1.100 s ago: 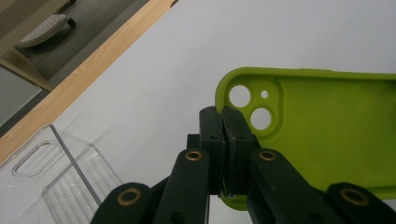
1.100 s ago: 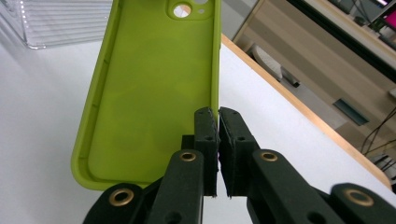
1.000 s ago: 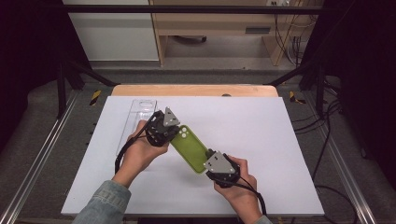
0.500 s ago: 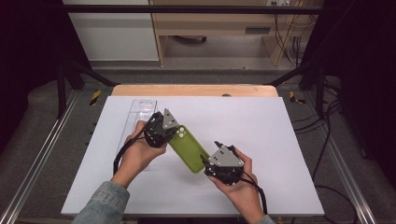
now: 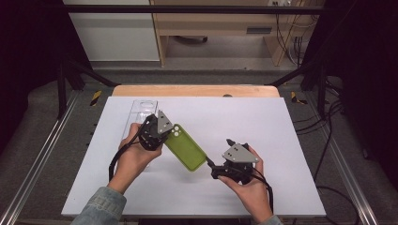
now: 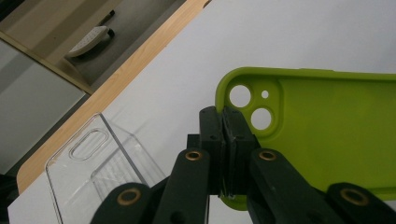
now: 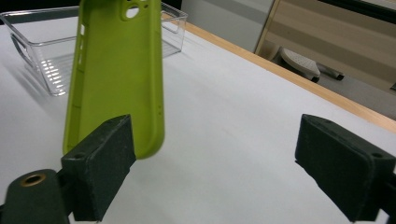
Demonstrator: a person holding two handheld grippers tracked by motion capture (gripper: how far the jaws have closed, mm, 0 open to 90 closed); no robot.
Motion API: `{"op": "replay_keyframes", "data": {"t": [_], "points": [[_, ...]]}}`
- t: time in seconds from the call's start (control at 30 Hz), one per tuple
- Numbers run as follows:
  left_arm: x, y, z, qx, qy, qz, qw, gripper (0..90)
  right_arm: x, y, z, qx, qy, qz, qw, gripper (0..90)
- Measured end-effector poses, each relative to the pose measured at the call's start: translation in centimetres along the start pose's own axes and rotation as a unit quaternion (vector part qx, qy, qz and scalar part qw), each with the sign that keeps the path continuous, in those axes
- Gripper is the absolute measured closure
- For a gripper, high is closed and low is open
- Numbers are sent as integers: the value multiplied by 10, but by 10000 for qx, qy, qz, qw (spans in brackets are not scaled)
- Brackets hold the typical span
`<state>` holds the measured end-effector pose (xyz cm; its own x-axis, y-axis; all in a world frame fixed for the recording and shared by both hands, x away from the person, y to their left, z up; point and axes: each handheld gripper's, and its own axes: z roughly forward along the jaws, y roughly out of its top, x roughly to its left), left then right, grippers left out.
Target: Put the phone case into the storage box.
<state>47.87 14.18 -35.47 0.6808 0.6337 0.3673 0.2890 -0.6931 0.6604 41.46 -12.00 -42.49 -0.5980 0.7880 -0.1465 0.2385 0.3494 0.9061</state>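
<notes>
A lime-green phone case [image 5: 187, 147] hangs just above the white table, slanting from upper left to lower right. My left gripper [image 5: 164, 133] is shut on its rim at the camera-hole end. The left gripper view has the jaws [image 6: 227, 140] pinching that rim beside the round holes of the case [image 6: 327, 126]. My right gripper [image 5: 219, 153] stands open a little to the right of the case's other end; its jaws have just been opening. Through the right gripper view [image 7: 233, 158] the case [image 7: 116, 70] ends just beyond the left pad [image 7: 107, 158], with nothing between the pads.
A clear plastic tray [image 5: 141, 112] lies on the white table top [image 5: 281, 140] behind my left hand, also seen in the gripper views [image 6: 93, 158] [image 7: 42, 51]. A wooden edge [image 5: 197, 90] runs along the table's far side. Metal rails flank the table.
The right gripper has let go of the case's near end, opened wide and drawn off to the right. The left gripper has kept its hold and barely moved.
</notes>
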Motion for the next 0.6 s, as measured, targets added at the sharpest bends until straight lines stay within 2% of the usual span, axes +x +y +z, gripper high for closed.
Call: {"op": "replay_keyframes", "data": {"t": [0.17,0.3,0.37,0.5,0.6], "points": [[-3,-4,-1,-29,0,55,10000,876,-8,-5,0,50,60,128,9999,99],[-3,-6,-3,-201,16,24,9998,877,-12,-10,-1,189,23,118,9997,94],[-3,-7,-2,-239,33,-15,9997,877,-12,-19,-3,209,-107,140,9996,93],[-4,-10,2,-242,42,22,9997,876,-19,-39,-9,284,-85,325,9990,82],[-4,-10,2,-250,65,65,9996,877,-27,-46,-16,247,-97,383,9989,82]]}}
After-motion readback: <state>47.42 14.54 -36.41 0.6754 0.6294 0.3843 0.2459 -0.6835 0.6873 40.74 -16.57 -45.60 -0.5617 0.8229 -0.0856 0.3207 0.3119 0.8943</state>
